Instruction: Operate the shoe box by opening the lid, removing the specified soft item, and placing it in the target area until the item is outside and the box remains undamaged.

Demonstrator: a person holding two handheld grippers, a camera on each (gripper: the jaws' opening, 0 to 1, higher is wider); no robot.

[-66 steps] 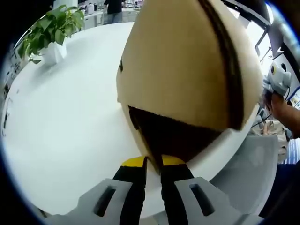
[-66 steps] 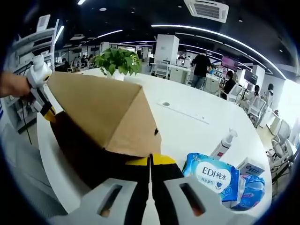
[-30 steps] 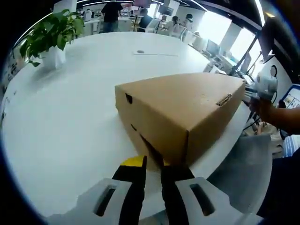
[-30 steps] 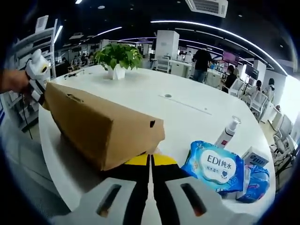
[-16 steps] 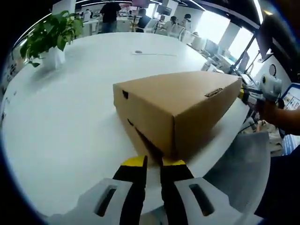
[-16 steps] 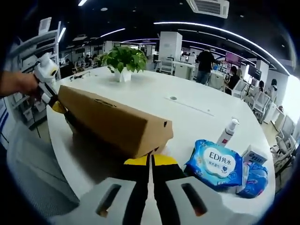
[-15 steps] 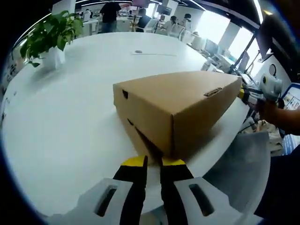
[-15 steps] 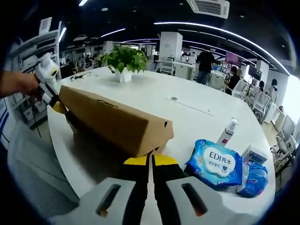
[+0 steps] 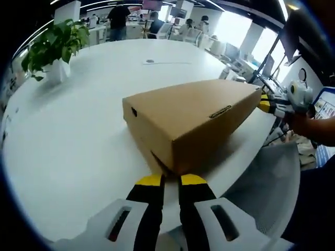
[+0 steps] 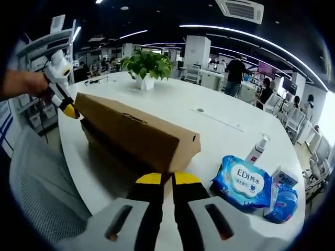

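Observation:
A brown cardboard shoe box [image 9: 193, 112] lies on the round white table [image 9: 78, 130] with its lid down. My left gripper [image 9: 171, 180] meets the lower rim of the lid at the box's near corner, its jaws nipped together on that rim. In the right gripper view the box [image 10: 131, 130] runs away to the left, where the left gripper [image 10: 70, 111] touches its far corner. My right gripper [image 10: 167, 179] sits at the other end with a narrow gap between its jaws. It also appears as the right gripper [image 9: 264, 104] in the left gripper view. The box's contents are hidden.
A potted plant [image 10: 146, 65] stands at the far side of the table [image 10: 209, 130]. Right of the box lie a blue wipes pack [image 10: 243, 183], a pump bottle [image 10: 256, 149] and a small carton [image 10: 282, 180]. A grey mesh chair [image 10: 42, 183] stands by the table's edge.
The lid, held up high 2.2 s ago, has come down onto the box. The right gripper's jaws, pressed together before, now show a small gap. Both cameras drew back slightly.

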